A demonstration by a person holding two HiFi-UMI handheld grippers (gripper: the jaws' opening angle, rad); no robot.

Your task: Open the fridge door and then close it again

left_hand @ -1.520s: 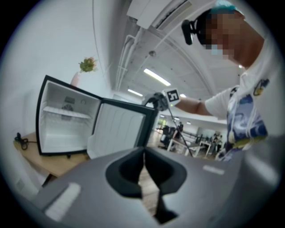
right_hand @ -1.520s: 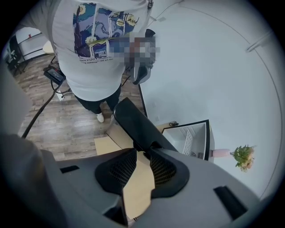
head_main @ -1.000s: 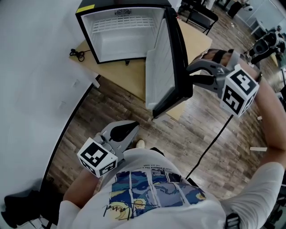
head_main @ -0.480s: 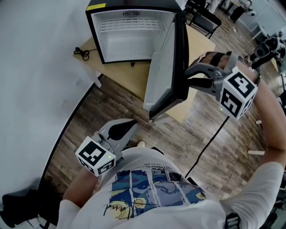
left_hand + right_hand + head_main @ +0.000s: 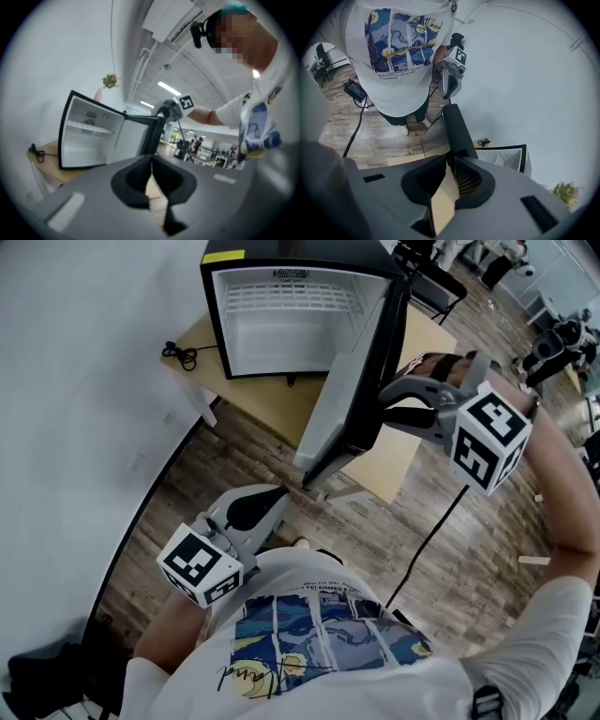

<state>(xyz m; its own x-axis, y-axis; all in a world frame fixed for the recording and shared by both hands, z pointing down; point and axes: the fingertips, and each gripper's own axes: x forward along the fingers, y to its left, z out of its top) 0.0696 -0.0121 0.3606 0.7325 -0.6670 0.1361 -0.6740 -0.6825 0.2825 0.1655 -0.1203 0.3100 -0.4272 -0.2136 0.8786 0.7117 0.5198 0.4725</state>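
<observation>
The small black fridge with white lining (image 5: 281, 324) is standing on the light wooden table (image 5: 253, 404), its black door (image 5: 370, 381) hanging wide open. The right gripper (image 5: 386, 405) is touching the door's outer face with jaws closed and empty. The left gripper (image 5: 272, 499), jaws likewise together on nothing, is hanging low, well apart from the fridge.

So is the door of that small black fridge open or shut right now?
Open. The black door stands swung well out from the fridge, and the white, empty inside is in plain view.
</observation>
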